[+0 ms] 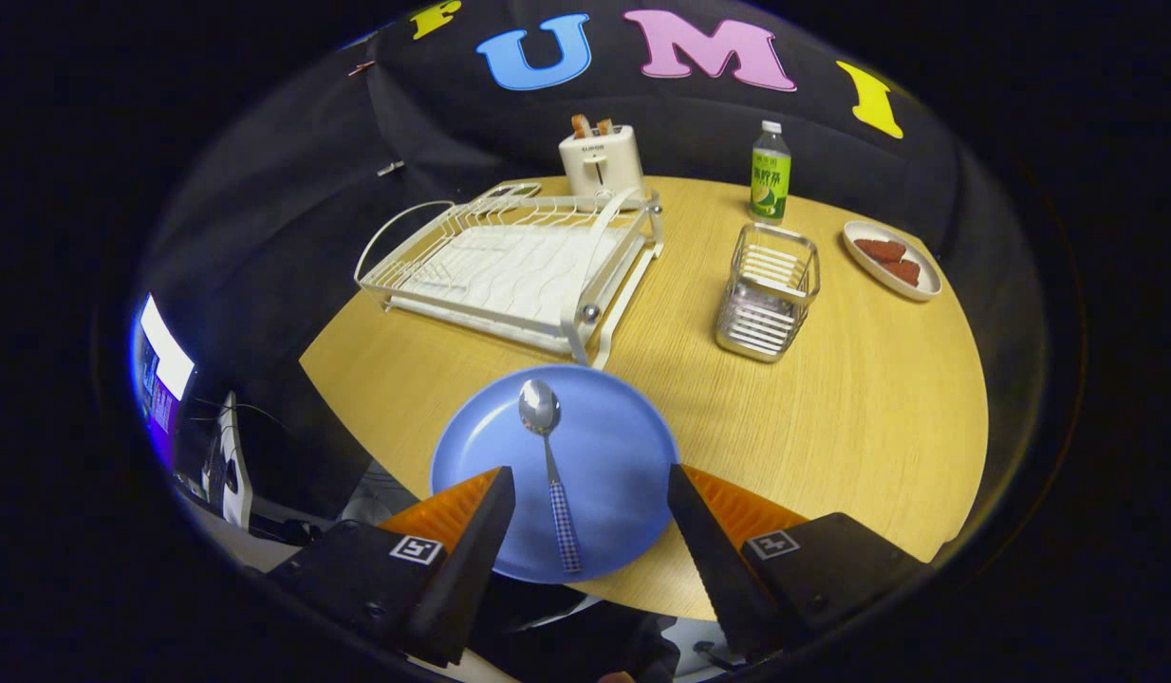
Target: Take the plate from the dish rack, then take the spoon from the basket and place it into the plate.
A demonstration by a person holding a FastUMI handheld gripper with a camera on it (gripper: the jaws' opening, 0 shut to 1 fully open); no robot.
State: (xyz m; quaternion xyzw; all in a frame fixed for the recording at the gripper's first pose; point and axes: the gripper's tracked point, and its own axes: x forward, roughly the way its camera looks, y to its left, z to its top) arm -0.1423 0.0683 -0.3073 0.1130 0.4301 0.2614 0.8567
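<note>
A round blue plate lies flat on the wooden table near its front edge. A metal spoon with a checked handle rests in the plate, bowl pointing away from me. My gripper hovers above the plate, open, one finger on each side of the spoon's handle and neither touching it. The white wire dish rack stands beyond the plate with no dishes in it. The metal wire basket stands to the right of the rack.
A white toaster with bread stands behind the rack. A green bottle is behind the basket. A small oval dish with brown pieces sits at the far right. A lit screen is off the table at left.
</note>
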